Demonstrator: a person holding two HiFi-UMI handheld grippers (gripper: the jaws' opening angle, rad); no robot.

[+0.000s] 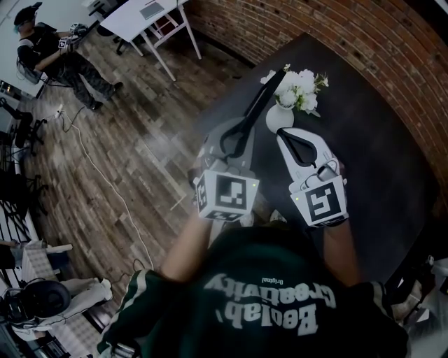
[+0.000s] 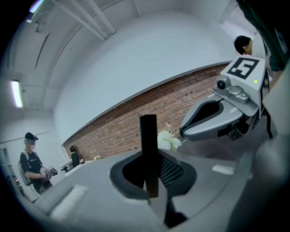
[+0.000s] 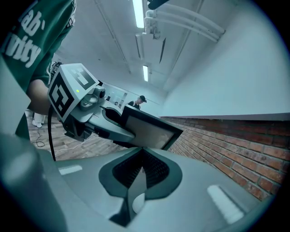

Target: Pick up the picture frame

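Observation:
The picture frame [image 1: 260, 98] is black and thin, and in the head view it shows edge-on, slanting up over the dark table [image 1: 378, 147]. My left gripper [image 1: 240, 129] is shut on its lower end. The left gripper view has the frame [image 2: 148, 145] as an upright black bar pinched between the jaws of the left gripper [image 2: 152, 183]. From the right gripper view I see the frame's pale pane [image 3: 149, 131] with the left gripper holding it. My right gripper [image 1: 283, 136] hangs just right of the frame, shut and holding nothing, and its jaws [image 3: 136, 181] meet in the right gripper view.
A white vase [image 1: 279, 117] of white flowers [image 1: 298, 87] stands on the table just beyond both grippers. A brick wall [image 1: 336, 28] runs behind the table. To the left are wood floor with a cable [image 1: 105, 178], a white table [image 1: 143, 17] and a seated person [image 1: 56, 56].

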